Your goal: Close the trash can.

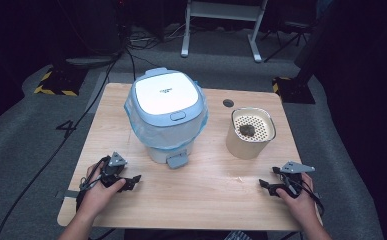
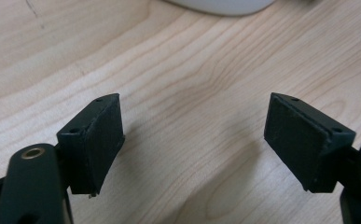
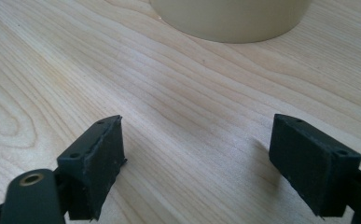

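Two handheld grippers rest low near the front edge of a pale wooden table [image 1: 131, 210], one in each of a person's hands. Left gripper [image 1: 132, 182] sits at the table's left, its jaws spread wide with nothing but bare wood grain between them. Right gripper [image 1: 265, 187] mirrors it at the right, jaws likewise parted and empty. Both point inward toward the middle of the table, a ready posture that seems to leave each hand free to reach forward.

Behind the left gripper, near the table's centre, stands a small white and blue lidded bin [image 1: 166, 112] with a pale blue liner bag folded over its rim; its lid is closed and a pedal juts from its base toward the person. Behind the right gripper, well apart from it, stands a beige container [image 1: 250, 133] with a perforated strainer insert on top, holding a small dark clump of scraps [image 1: 247, 130], probably waste meant for the bin
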### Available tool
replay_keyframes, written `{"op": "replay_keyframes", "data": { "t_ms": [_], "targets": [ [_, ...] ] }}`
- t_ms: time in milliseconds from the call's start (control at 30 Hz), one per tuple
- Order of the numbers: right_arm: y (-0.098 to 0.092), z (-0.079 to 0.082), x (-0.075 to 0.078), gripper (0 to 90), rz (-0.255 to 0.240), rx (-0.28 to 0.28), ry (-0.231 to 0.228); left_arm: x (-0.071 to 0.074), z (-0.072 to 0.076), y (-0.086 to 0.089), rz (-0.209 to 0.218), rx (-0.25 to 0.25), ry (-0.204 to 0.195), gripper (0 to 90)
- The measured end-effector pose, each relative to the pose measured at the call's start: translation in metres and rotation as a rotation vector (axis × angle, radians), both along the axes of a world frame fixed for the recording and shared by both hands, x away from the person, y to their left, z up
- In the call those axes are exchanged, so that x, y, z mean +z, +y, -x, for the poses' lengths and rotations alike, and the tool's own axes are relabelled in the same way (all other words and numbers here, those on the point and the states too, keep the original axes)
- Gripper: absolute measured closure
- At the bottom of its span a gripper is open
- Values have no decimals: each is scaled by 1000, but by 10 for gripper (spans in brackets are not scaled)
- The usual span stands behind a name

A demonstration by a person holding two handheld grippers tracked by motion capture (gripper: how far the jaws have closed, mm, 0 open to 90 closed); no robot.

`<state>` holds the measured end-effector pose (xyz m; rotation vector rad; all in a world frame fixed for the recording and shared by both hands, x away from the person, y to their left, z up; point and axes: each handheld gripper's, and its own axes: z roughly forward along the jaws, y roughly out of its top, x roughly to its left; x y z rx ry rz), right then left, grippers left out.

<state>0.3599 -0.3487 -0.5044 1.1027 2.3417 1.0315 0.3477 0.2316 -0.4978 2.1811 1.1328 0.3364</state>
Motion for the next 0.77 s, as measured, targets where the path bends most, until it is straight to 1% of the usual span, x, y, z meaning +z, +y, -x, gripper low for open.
{"op": "replay_keyframes", "data": {
  "t_ms": [67,100,167,233,300,333,400,433,467,767],
  "targets": [
    [0,0,0,178,0,0,0,-1,0,1,-25,-14,-27,184],
    [0,0,0,178,0,0,0,-2,0,1,-32,-15,-30,184],
    [0,0,0,178,0,0,0,-3,0,2,-25,-20,-40,169],
    [0,0,0,178,0,0,0,-7,-1,3,-8,-20,-64,136],
    [0,0,0,178,0,0,0,-7,-3,3,-14,-11,-60,105],
    [0,0,0,178,0,0,0,-7,-3,2,-21,1,-62,94],
    [0,0,0,178,-1,1,0,-8,-4,1,-22,32,-45,56],
    [0,0,0,178,0,0,0,-8,-5,2,-23,31,-42,33],
    [0,0,0,178,0,0,0,-8,-5,2,-24,32,-41,28],
    [0,0,0,178,0,0,0,-8,-5,2,-24,32,-40,26]
  ]
}}
